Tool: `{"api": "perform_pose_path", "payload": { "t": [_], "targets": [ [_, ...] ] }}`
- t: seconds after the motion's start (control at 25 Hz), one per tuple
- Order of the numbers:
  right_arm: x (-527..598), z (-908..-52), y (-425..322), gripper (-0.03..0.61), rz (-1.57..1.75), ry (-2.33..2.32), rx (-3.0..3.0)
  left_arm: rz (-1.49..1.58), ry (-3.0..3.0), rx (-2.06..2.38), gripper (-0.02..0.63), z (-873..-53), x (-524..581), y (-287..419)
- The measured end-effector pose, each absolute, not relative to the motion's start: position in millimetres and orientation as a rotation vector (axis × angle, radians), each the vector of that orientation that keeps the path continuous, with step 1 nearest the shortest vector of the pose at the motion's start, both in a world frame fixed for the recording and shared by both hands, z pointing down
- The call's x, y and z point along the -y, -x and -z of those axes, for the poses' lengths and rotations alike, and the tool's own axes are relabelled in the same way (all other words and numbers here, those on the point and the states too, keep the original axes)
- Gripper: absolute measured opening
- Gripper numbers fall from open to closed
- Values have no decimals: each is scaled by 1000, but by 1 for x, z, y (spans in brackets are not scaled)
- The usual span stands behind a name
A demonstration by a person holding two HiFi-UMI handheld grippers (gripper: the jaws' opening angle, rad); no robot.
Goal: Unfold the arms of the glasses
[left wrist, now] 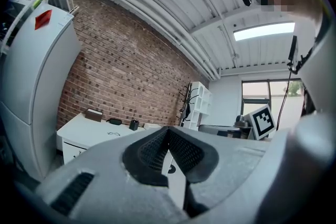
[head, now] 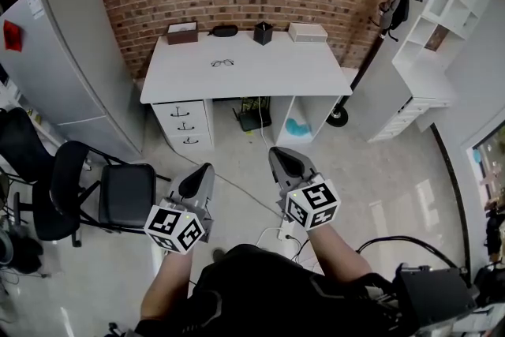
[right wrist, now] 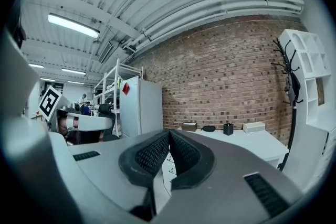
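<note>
A person stands well back from a white surface (head: 276, 79) set against a brick wall, both forearms held out ahead of the body, side by side and near level. The left claw (head: 207, 168) and right claw (head: 276, 152) point toward the surface, each with its marker cube at the wrist end facing up. In the left gripper view the left claw (left wrist: 168, 129) is clenched, its ribbed pads meeting at the tip with nothing between them. The right gripper view shows the same of the right claw (right wrist: 169, 132): pads pressed together, empty.

The glasses (head: 222, 63) lie alone on the surface, left of centre and well apart from both claws. The head view does not make out how their arms are set. From the left gripper view they show only as a small dark mark on the surface (left wrist: 113, 134).

Along the back edge of the surface stand a brown box (head: 182, 33), a black case (head: 224, 31), a black cup (head: 263, 33) and a white box (head: 308, 31). Drawers (head: 185, 122) sit under its left end. A black chair (head: 126, 193) stands beside the left forearm, a grey cabinet (head: 71, 67) at far left, white shelves (head: 446, 0) at right.
</note>
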State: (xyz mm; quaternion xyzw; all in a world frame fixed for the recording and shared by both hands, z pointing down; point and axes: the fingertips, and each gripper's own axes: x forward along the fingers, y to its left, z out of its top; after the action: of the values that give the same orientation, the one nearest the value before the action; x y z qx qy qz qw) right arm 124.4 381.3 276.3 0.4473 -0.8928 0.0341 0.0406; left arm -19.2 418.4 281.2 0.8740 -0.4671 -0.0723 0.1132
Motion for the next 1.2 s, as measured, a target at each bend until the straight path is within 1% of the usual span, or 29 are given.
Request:
{"api": "perform_pose_path", "payload": {
  "t": [0.28,0.72,1.2],
  "targets": [
    [-381,-278,-112,8,-114,-1367,2730,193,-2548,1365,6,-289,-420,28],
    [-381,-286,-79,8,-103,-1395,2680,184,-2555,1367,6,-295,-413,67],
    [-384,-286,-42,8,-44,-1414,2633,242,-2548,1312,6,-308,-409,105]
  ]
}}
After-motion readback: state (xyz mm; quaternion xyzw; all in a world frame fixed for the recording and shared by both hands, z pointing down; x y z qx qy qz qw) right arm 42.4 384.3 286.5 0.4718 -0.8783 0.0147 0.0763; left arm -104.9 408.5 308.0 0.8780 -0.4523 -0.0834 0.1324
